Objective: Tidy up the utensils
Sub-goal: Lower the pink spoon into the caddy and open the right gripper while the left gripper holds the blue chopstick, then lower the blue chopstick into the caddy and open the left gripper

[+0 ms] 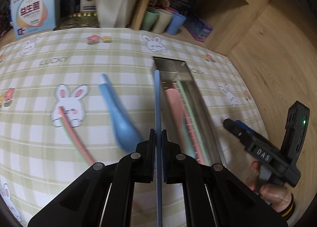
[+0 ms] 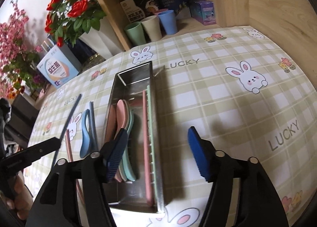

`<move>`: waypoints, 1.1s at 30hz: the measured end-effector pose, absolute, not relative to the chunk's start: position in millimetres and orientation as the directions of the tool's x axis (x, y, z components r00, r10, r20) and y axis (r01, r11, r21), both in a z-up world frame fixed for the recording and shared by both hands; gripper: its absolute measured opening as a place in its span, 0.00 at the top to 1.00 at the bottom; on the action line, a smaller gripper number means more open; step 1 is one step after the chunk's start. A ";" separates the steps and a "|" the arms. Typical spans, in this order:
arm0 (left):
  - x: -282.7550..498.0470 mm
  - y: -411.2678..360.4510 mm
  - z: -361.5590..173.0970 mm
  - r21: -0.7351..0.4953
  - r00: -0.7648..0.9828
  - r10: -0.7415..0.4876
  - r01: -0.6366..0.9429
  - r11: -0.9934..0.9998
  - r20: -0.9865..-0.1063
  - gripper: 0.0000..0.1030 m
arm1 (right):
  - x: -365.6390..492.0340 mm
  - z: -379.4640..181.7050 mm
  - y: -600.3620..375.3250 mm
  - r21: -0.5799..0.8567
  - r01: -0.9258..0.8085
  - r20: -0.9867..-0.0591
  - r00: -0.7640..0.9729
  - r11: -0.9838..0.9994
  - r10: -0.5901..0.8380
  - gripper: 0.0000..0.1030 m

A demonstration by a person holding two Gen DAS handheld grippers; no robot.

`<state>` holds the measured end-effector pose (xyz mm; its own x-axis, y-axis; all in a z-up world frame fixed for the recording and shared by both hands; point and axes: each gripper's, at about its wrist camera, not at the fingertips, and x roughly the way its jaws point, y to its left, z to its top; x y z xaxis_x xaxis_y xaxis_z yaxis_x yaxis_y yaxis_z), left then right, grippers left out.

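Observation:
My left gripper point(image 1: 158, 134) is shut on a thin blue chopstick point(image 1: 157, 96), held above the checked cloth just left of the steel tray point(image 1: 170, 62). In the right wrist view the same chopstick point(image 2: 68, 120) sticks out of the left gripper point(image 2: 56, 139). Inside the tray point(image 2: 136, 68) lie pink and green spoons point(image 2: 122, 112), a pink chopstick point(image 2: 145, 128) and a green chopstick point(image 2: 151, 128). My right gripper point(image 2: 156, 134) hangs open over the tray's near half with nothing between its pads. A blue spoon point(image 1: 122, 120) and a pink and green chopstick pair point(image 1: 71, 135) lie on the cloth.
A second blue chopstick point(image 2: 92, 112) lies beside the blue spoon point(image 2: 86, 134). Behind the cloth stand three cups point(image 2: 152, 27), a white flower pot point(image 1: 113, 5) and a blue-white box point(image 1: 33, 13). A wooden shelf with boxes closes the back. A hand point(image 1: 273, 195) holds the right gripper point(image 1: 230, 125).

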<state>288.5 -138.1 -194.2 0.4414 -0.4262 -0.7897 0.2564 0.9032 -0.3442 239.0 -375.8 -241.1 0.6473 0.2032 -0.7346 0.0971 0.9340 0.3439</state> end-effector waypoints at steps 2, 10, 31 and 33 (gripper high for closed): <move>293.0 -153.5 -196.0 -0.362 0.426 -0.441 0.256 0.896 -0.790 0.95 | 238.7 -240.5 -381.7 0.344 0.093 -0.734 0.647 0.934 0.206 0.22; 317.5 -204.8 -208.1 -0.388 0.387 -0.447 0.225 0.894 -0.806 0.95 | 234.8 -239.6 -403.4 0.379 0.090 -0.717 0.658 0.921 0.231 0.16; 345.1 -256.2 -248.8 -0.330 0.310 -0.370 0.175 0.928 -0.876 0.94 | 228.0 -247.8 -447.7 0.438 0.185 -0.719 0.659 0.880 0.219 0.16; 344.0 -257.4 -247.2 -0.338 0.306 -0.385 0.194 0.921 -0.871 0.94 | 227.0 -246.4 -445.4 0.434 0.183 -0.720 0.659 0.882 0.217 0.16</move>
